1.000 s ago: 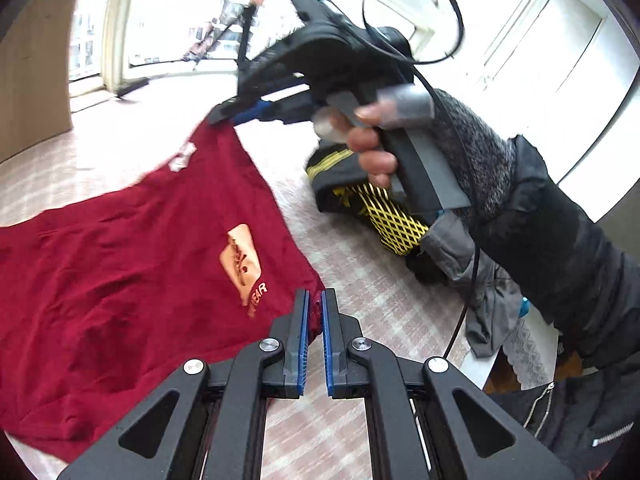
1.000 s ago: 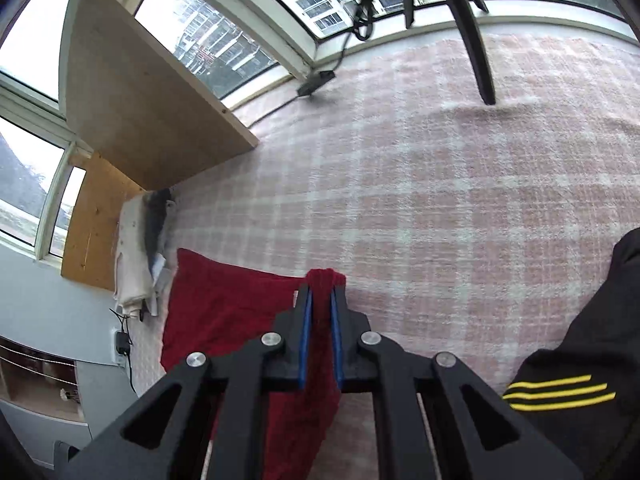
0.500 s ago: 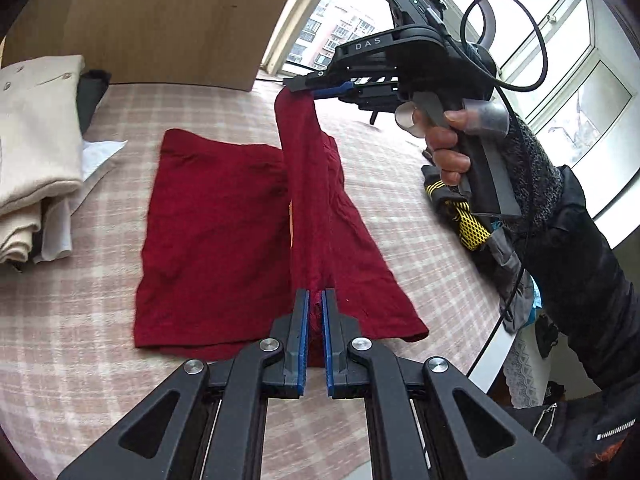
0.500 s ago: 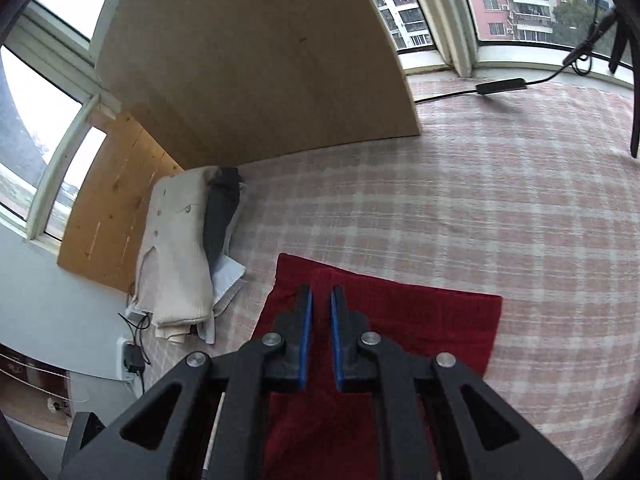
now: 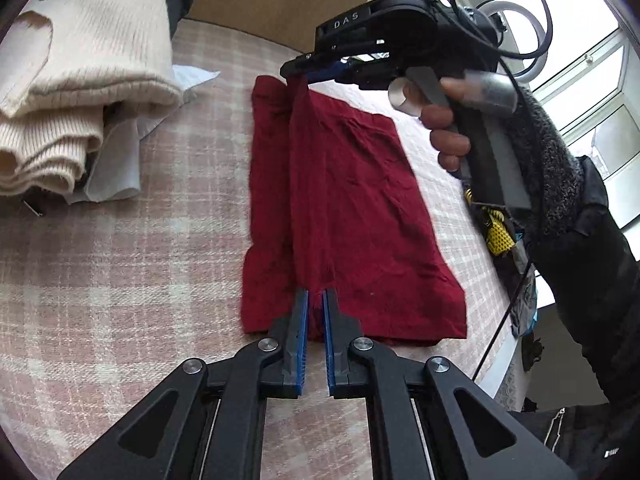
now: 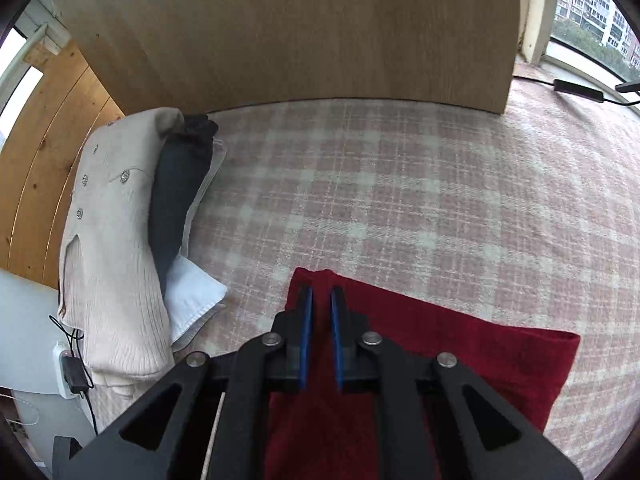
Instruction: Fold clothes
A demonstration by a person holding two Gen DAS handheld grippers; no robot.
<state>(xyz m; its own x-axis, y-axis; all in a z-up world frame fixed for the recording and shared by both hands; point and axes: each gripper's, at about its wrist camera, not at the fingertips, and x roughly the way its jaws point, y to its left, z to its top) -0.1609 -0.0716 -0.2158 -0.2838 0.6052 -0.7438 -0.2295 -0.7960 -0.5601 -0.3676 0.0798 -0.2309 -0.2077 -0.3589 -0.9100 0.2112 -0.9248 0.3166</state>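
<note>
A dark red garment (image 5: 360,200) lies folded lengthwise on the pink plaid tablecloth (image 5: 120,280). My left gripper (image 5: 315,294) is shut on the near end of its raised fold edge, low over the cloth. A hand (image 5: 448,128) holds my right gripper (image 5: 298,72) at the far end, where the red fabric still hangs from its tips. In the right wrist view the right gripper (image 6: 319,292) has red garment (image 6: 460,352) between its blue pads, and its jaws are opening.
A stack of folded clothes topped by a cream knit sweater (image 5: 80,60) sits left of the garment, close to it. A wooden board (image 6: 320,32) stands along the back. Dark clothes with yellow trim (image 5: 498,236) lie at the right table edge.
Both grippers have carried the red fold edge across toward the cream stack and lowered it. The garment now lies narrower, doubled over itself.
</note>
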